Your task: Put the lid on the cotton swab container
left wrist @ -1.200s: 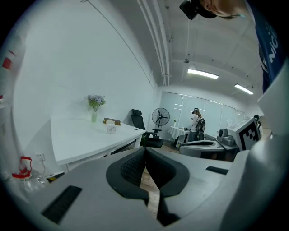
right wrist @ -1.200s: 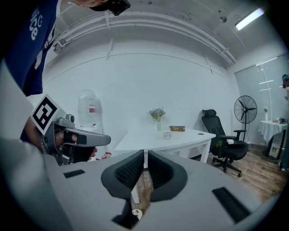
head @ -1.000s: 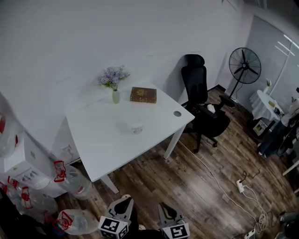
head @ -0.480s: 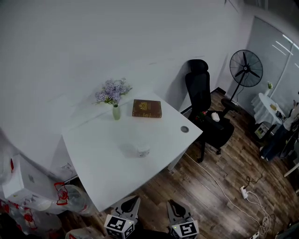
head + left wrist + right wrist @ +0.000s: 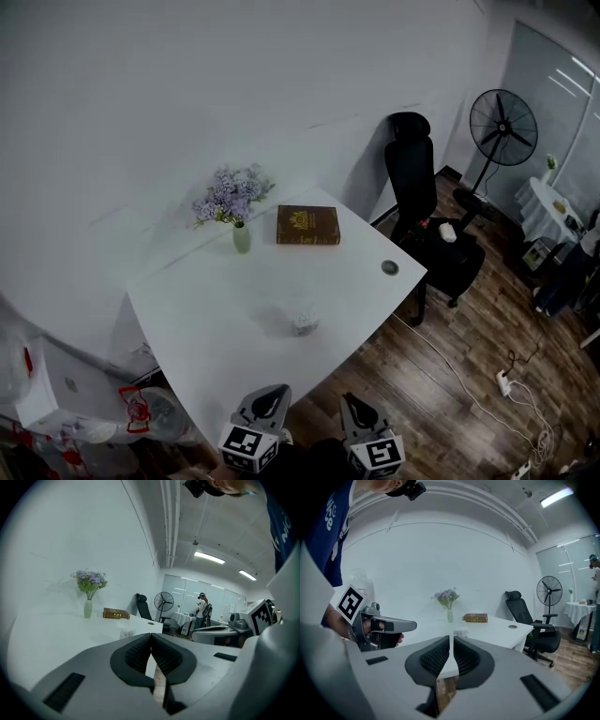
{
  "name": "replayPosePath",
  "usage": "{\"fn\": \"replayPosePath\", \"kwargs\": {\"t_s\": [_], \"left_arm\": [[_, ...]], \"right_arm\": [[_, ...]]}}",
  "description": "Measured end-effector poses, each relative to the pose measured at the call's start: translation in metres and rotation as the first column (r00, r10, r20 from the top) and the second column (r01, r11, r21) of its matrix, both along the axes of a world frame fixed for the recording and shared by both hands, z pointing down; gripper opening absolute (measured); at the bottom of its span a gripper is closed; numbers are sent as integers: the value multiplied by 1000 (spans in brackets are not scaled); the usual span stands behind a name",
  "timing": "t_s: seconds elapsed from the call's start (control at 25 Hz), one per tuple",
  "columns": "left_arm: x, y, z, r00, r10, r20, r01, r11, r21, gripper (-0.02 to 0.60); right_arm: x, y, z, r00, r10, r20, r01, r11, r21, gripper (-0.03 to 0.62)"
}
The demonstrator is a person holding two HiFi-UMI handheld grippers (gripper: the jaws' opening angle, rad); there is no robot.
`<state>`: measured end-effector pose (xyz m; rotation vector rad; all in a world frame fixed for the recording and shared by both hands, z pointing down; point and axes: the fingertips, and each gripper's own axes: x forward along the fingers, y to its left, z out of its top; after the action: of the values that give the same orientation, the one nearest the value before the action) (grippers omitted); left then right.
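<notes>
The left gripper (image 5: 270, 394) and right gripper (image 5: 351, 403), both closed and empty, hover by the white table (image 5: 202, 309), whose cotton swab container (image 5: 302, 322) stands well ahead, slightly nearer the left one

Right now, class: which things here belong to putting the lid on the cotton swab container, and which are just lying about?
For the job: cotton swab container, left tool, right tool.
Just lying about: book, flower vase, office chair, fan.
</notes>
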<state>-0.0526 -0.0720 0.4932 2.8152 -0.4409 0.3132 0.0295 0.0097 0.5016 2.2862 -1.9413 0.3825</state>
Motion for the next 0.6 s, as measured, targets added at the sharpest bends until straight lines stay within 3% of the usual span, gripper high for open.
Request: {"fn": "replayPosePath", "kwargs": {"t_s": [0.28, 0.6], "left_arm": [[16, -13, 13, 998, -40, 46, 41, 999, -20, 20], [51, -51, 26, 974, -214, 78, 217, 976, -30, 20]], "right_arm": [[17, -27, 9, 997, -71, 34, 72, 997, -14, 55], [81, -85, -1, 974, -209, 82, 211, 978, -6, 55]]}}
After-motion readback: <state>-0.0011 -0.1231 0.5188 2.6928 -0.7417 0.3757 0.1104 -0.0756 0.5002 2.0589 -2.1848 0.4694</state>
